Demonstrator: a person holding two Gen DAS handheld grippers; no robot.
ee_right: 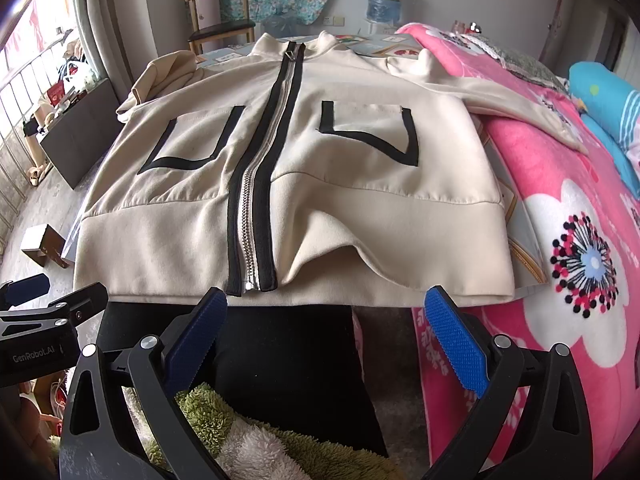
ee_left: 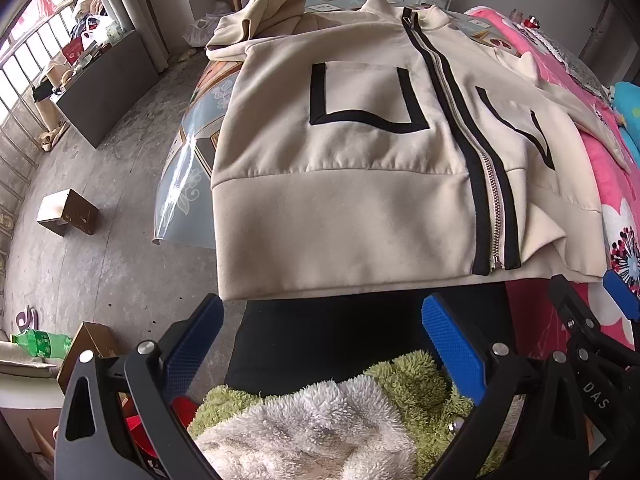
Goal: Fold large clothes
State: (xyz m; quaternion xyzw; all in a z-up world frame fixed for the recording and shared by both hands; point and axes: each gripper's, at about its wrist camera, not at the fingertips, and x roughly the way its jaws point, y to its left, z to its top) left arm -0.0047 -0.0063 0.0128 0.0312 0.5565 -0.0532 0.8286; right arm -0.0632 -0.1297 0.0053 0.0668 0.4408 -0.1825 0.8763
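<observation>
Jacket (ee_right: 296, 184): cream, zipped, flat on the table (ee_left: 188, 168), front up, hem over the near edge
Left sleeve (ee_left: 256, 28): bunched at the far left corner
Left gripper (ee_left: 324, 344): released, jaws apart, just short of the hem
Right gripper (ee_right: 326, 338): released, below the hem
Right sleeve (ee_right: 520, 104): spread onto the pink blanket (ee_right: 560, 240)

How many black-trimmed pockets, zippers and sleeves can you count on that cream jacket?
On the cream jacket:
Black-trimmed pockets: 2, the left pocket and the right pocket
Zippers: 1, the zipper
Sleeves: 2, the bunched sleeve and the spread sleeve
Total: 5
</observation>
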